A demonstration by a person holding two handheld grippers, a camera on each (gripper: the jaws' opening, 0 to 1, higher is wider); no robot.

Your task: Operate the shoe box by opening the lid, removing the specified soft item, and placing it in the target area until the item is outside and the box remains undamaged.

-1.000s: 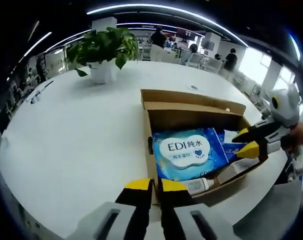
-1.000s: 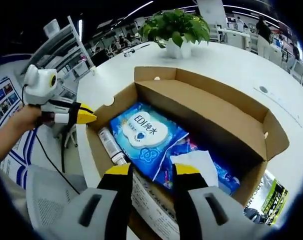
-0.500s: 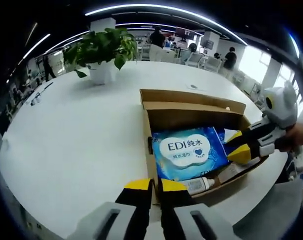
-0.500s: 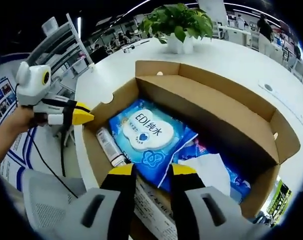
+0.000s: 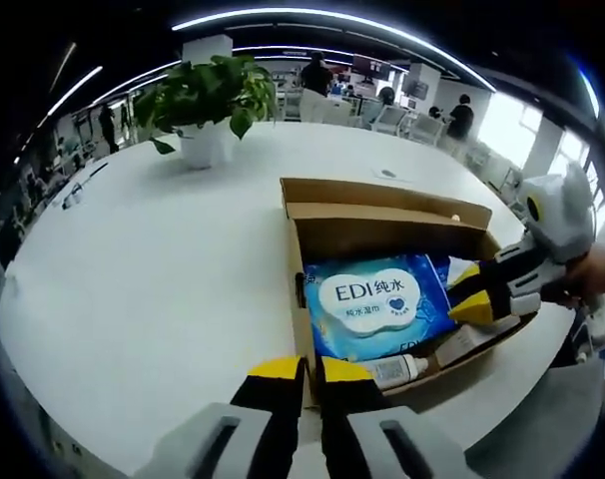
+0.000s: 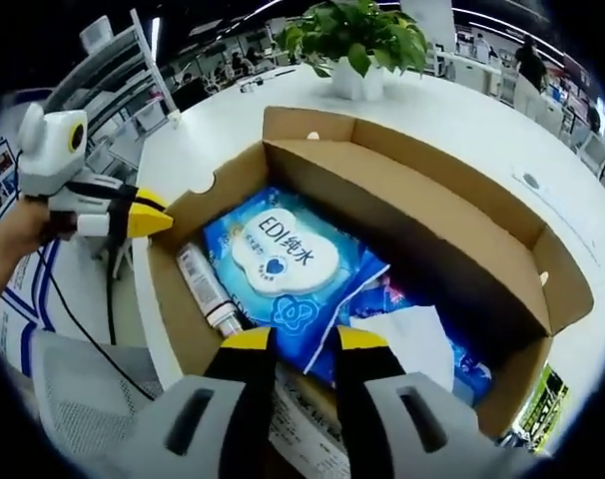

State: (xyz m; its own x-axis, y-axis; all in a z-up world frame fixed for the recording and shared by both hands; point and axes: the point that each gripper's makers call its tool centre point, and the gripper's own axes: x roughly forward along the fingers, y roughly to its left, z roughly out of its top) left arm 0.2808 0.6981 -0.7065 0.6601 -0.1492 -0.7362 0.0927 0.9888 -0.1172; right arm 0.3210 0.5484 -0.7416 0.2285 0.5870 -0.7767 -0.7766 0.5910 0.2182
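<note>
A round white table [image 5: 153, 269] with a potted plant [image 5: 205, 105] stands in an open office under curved ceiling lights [image 5: 312, 15], windows [image 5: 507, 130] beyond

The blue wipes pack [image 5: 380, 302] [image 6: 279, 261] reads "EDI 纯水".

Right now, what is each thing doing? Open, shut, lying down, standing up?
Shoe box: open, lid folded back.
Wet wipes pack: lying flat inside the box.
Small bottle: lying on its side by the box wall.
Potted plant: upright on the table.
Left hand-held gripper: nearly shut, empty.
Right hand-held gripper: open, empty.
</note>
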